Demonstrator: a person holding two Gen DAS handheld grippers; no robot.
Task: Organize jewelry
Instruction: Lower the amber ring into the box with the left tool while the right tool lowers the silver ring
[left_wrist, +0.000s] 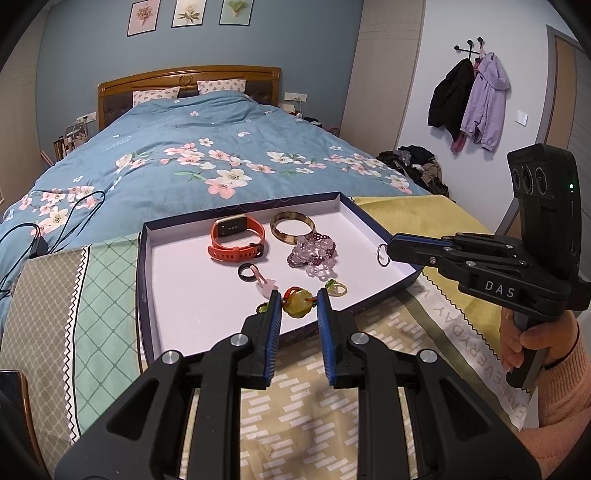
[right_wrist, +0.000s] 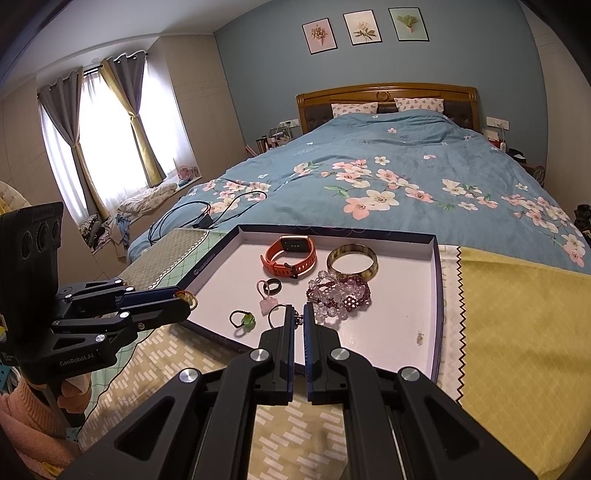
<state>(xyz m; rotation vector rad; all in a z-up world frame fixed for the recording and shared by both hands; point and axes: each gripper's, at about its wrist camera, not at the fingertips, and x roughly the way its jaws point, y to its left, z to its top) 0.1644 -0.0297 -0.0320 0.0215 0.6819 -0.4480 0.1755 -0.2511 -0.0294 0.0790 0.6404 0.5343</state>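
Note:
A shallow white box tray lies on the patterned cloth at the foot of the bed. In it are an orange watch, an amber bangle, a heap of pink and clear bead bracelets, a dark ring and a green-bead ring. My left gripper is shut on a yellow stone beaded bracelet over the tray's near edge. My right gripper is shut on a thin metal ring above the tray.
The bed with a blue floral duvet lies beyond the tray. A black charger cable lies on the duvet at left. A yellow-green cloth covers the surface right of the tray. Coats hang on the wall.

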